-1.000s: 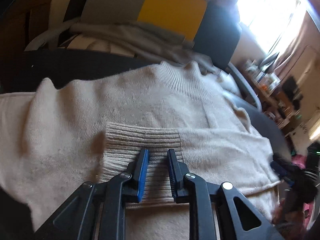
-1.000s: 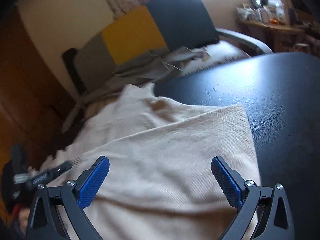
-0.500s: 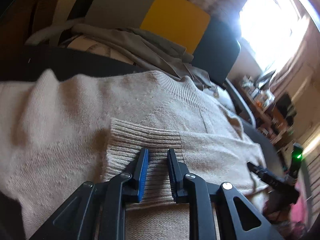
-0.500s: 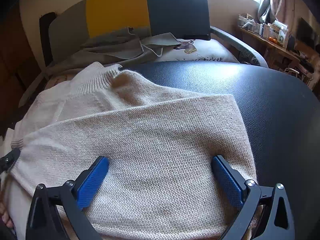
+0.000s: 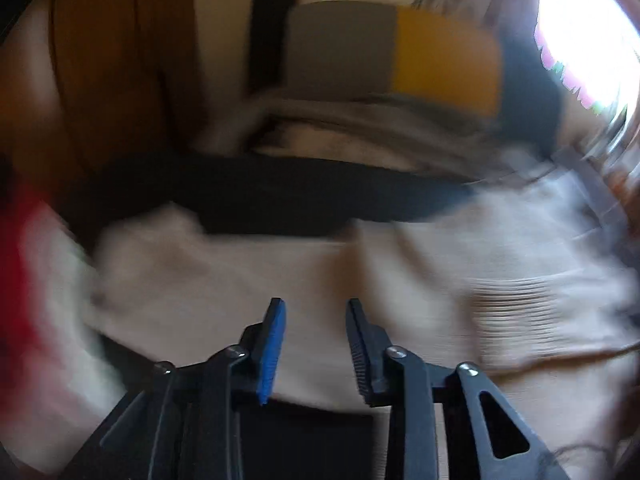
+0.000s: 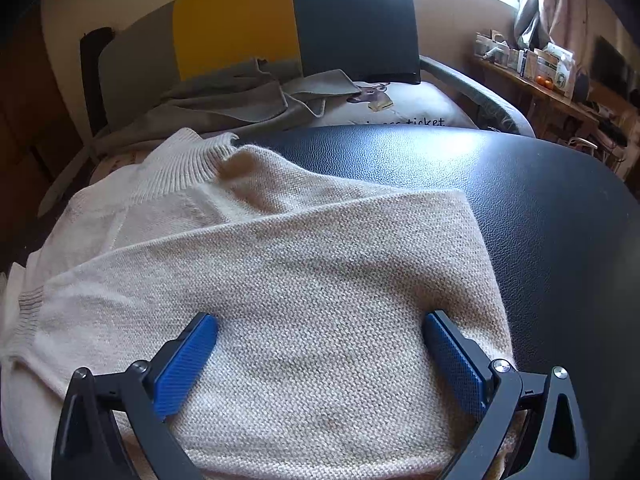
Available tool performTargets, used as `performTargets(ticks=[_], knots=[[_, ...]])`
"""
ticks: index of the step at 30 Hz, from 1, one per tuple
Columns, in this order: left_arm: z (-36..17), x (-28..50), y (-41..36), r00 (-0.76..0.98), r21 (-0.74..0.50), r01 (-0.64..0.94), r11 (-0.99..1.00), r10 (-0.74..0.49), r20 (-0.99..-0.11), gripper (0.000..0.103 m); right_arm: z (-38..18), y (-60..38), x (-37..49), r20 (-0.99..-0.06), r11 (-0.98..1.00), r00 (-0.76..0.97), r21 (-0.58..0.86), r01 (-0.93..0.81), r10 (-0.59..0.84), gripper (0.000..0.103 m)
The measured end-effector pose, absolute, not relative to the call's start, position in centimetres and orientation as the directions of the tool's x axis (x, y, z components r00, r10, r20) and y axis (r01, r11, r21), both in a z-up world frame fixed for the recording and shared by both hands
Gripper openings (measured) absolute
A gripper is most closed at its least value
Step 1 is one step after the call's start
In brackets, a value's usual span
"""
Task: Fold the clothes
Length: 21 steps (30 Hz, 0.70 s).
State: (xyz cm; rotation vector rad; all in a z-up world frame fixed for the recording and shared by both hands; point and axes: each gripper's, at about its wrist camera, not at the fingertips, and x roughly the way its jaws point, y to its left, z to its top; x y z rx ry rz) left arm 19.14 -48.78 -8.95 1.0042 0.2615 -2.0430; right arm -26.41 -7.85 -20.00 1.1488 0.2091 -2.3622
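Observation:
A cream knit sweater (image 6: 312,264) lies on a black leather table (image 6: 540,208), with one sleeve folded across its body and its collar (image 6: 188,160) at the far left. My right gripper (image 6: 320,352) is wide open, its blue pads pressed down on the sweater's right part. The left wrist view is blurred by motion. There my left gripper (image 5: 316,336) hovers over the sweater (image 5: 240,292) with a narrow gap between its pads and nothing in it. The ribbed cuff (image 5: 532,312) lies to its right.
A chair with grey, yellow and dark panels (image 6: 248,36) stands behind the table, with grey cloth (image 6: 224,100) and a printed cushion (image 6: 400,112) on its seat. A cluttered shelf (image 6: 532,68) is at the far right. Something red (image 5: 16,280) shows at the left edge.
My left gripper has let go of the ribbed cuff and swung left; the cuff now lies to its right. My right gripper has lowered onto the sweater, still open.

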Motion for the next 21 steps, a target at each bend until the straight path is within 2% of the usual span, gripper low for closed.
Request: performTargets(ticks=[2, 4, 7, 14, 17, 18, 20, 21], knots=[[-9.7, 18.4, -50.7, -0.153, 0.427, 0.712, -0.558, -0.716, -0.681, 0.035, -20.0, -7.6, -26.4, -0.769, -0.862, -0.517, 0.085, 0.5, -0.376, 0.103], [-11.3, 17.5, -52.8, 0.023, 0.658, 0.597, -0.458, -0.811, -0.585, 0.038, -20.0, -7.4, -26.4, -0.767, -0.861, -0.515, 0.093, 0.5, -0.382, 0.103], [-14.1, 17.3, -55.1, 0.122, 0.718, 0.521, -0.462, -0.792, -0.599, 0.039, -19.9, -7.1, -26.4, -0.764, -0.86, -0.513, 0.105, 0.5, -0.391, 0.103], [-17.1, 15.9, -57.2, 0.143, 0.728, 0.496, -0.472, -0.783, -0.605, 0.042, -19.9, -6.6, -26.4, -0.761, -0.858, -0.511, 0.116, 0.5, -0.4, 0.103], [-16.9, 16.6, -58.6, 0.119, 0.678, 0.555, -0.482, -0.76, -0.639, 0.042, -19.8, -6.5, -26.4, -0.761, -0.859, -0.511, 0.115, 0.5, -0.4, 0.103], [-16.6, 16.9, -59.2, 0.1, 0.634, 0.593, -0.496, -0.736, -0.67, 0.039, -19.8, -6.4, -26.4, -0.761, -0.858, -0.511, 0.115, 0.5, -0.4, 0.103], [-15.8, 17.9, -60.6, 0.017, 0.474, 0.692, -0.545, -0.644, -0.765, 0.017, -19.8, -6.3, -26.3, -0.761, -0.859, -0.512, 0.114, 0.5, -0.398, 0.103], [-15.5, 18.7, -61.3, -0.03, 0.383, 0.74, -0.554, -0.595, -0.803, 0.013, -19.8, -6.3, -26.3, -0.762, -0.859, -0.512, 0.111, 0.5, -0.397, 0.103]])
